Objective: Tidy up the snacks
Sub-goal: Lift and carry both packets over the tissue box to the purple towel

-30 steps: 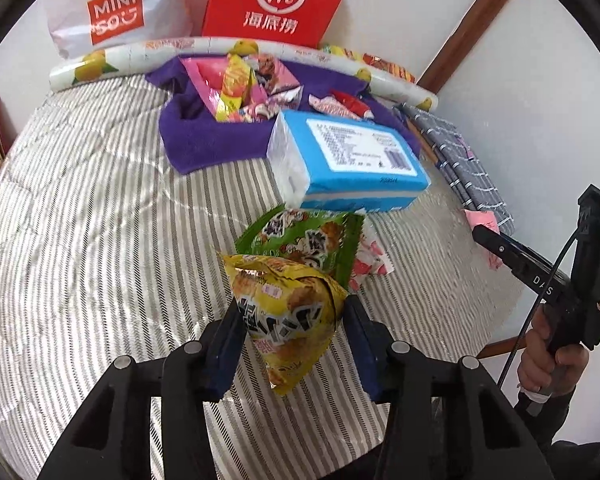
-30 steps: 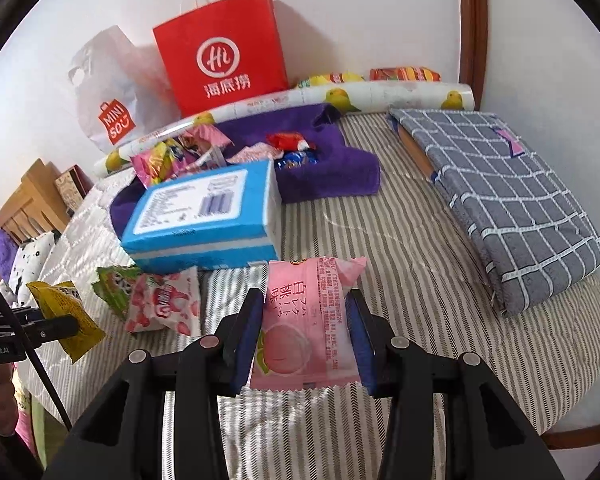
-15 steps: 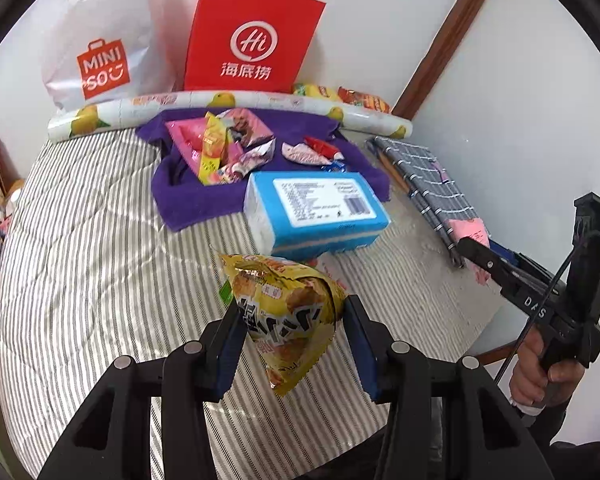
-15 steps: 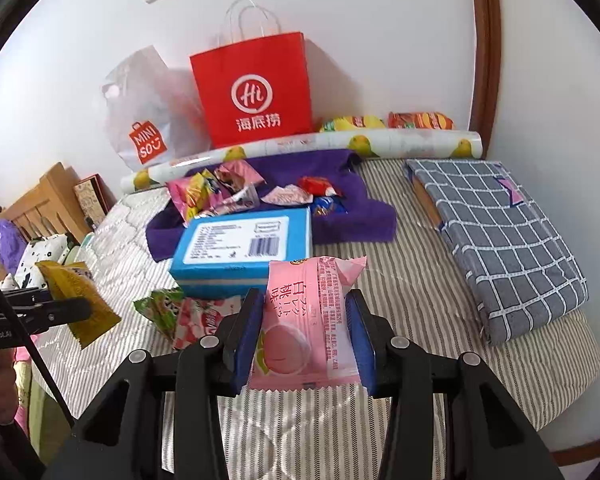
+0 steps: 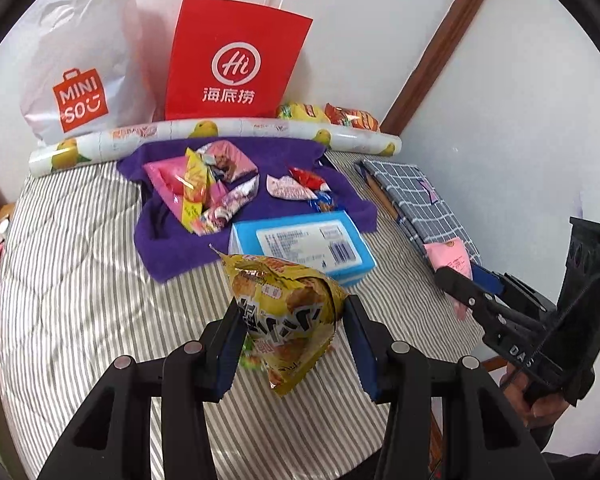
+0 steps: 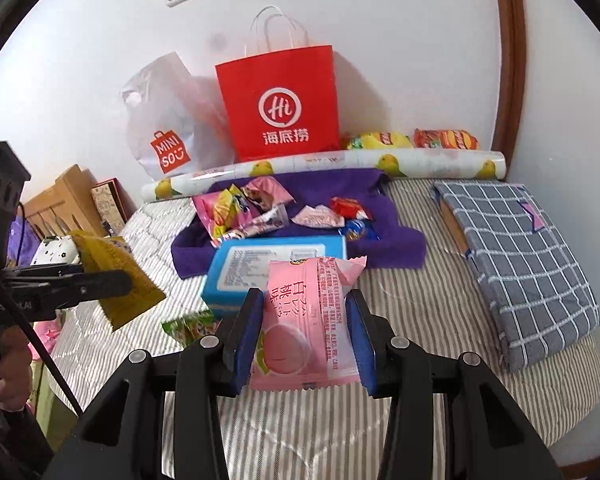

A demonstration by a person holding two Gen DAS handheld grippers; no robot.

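Grippers both angle downward over the striped mattress (image 5: pixel 72 280), each raised clear of its surface with a packet in its grip. In the left wrist view the left gripper (image 5: pixel 290 332) has its blue pads pressed against the two sides of a yellow snack bag (image 5: pixel 284 316), which hangs point-down between them above the near edge of the mattress. In the right wrist view the right gripper (image 6: pixel 304 340) is clamped on a pink peach-print packet (image 6: pixel 312 320), held upright and flat toward the camera, also over the near edge. A hand (image 5: pixel 540 404) grips the right tool's handle at the lower right of the left view. Farther in, a blue tissue pack (image 5: pixel 304 244) lies near the mattress middle, touching the front edge of a purple towel (image 5: pixel 172 240) on which more snack packets (image 5: pixel 200 188) are piled. A red paper bag (image 6: pixel 280 104) and a white plastic bag (image 6: pixel 164 120) stand against the wall at the far edge, behind a rolled fruit-print sheet (image 6: pixel 340 162). A folded checked cloth (image 6: pixel 520 248) lies along the right edge.
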